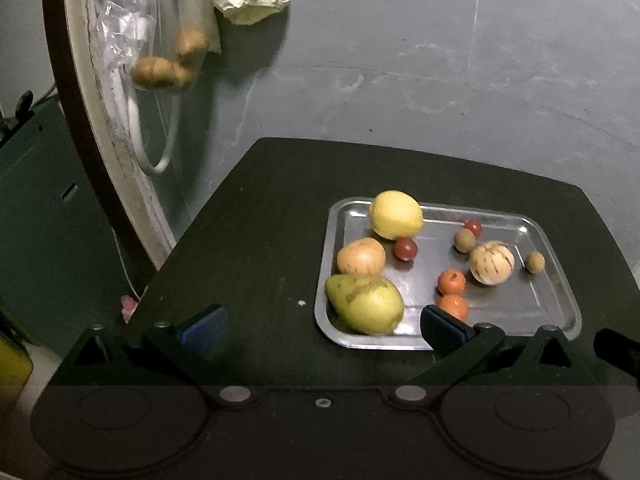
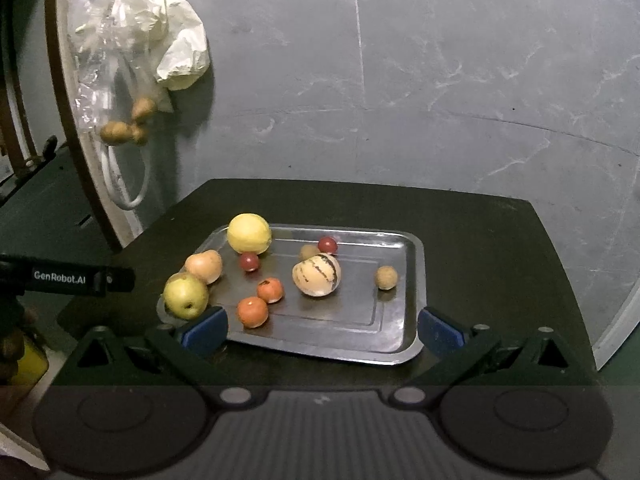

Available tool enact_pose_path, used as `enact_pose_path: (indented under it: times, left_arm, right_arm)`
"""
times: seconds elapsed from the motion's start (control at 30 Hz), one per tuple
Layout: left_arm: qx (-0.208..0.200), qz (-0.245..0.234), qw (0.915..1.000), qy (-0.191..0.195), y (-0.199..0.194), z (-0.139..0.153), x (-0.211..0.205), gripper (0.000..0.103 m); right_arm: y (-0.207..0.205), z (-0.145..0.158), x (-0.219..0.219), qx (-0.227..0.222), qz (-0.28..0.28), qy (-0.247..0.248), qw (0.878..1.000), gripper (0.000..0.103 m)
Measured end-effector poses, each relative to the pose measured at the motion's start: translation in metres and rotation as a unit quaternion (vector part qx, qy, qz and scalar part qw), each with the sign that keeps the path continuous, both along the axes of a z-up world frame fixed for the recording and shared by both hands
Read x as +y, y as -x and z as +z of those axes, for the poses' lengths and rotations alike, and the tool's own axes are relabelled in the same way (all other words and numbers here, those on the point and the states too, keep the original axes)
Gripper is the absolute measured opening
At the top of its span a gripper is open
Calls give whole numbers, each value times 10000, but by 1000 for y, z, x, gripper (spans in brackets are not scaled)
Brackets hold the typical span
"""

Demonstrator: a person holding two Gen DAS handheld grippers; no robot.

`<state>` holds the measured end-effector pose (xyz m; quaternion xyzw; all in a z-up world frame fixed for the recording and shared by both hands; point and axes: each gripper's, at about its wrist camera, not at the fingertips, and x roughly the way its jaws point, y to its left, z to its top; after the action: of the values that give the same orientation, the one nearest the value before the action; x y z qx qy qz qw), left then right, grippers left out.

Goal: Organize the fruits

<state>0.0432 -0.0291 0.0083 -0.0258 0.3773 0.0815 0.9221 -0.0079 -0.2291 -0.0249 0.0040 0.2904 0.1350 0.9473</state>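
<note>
Both wrist views above shared tray (image 1: 560, 316)

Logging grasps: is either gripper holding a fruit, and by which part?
Nothing is held. The left gripper and right gripper are both open, before the tray.

The left gripper (image 1: 322, 326) hangs with its jaws spread wide, nothing between the blue pads (image 1: 204, 330). The right gripper (image 2: 322, 330) hangs likewise (jaws wide apart, nothing held).

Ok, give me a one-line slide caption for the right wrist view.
Open right hand-held gripper hovers at the near edge of a metal tray holding assorted fruits on a dark table.
</note>
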Motion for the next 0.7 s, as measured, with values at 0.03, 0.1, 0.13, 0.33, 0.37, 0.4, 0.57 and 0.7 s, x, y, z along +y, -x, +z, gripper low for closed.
enact_pose_path:
  times: [0.03,0.1,0.13,0.33,0.37,0.4,0.57,0.7]
  left_arm:
    - [10,2,10000,-5,3,0,-2,102]
    - [33,13,10000,-22,10,0,-4,102]
    - [46,9,10000,-38,13,0,-5,102]
    - [164,19,9998,-144,32,3,-7,102]
    - [179,5,9997,-167,34,3,-7,102]
    - [196,-15,9996,-189,35,3,-7,102]
    - [227,-54,9995,-230,40,3,-4,102]
    - [254,-116,9994,-219,41,1,-1,102]
  right_arm:
    - [2,-1,0,20,26,-2,10000,103]
    - [7,-3,-1,64,65,-17,10000,103]
    - [10,-4,-2,88,86,-28,9999,103]
    - [19,-8,-1,275,83,-65,9996,103]
    - [19,-9,0,302,77,-55,9995,103]
    - [20,-10,1,332,64,-42,9994,103]
    - [22,-13,4,421,24,-18,9991,103]
    - [23,-13,6,440,0,34,9990,103]
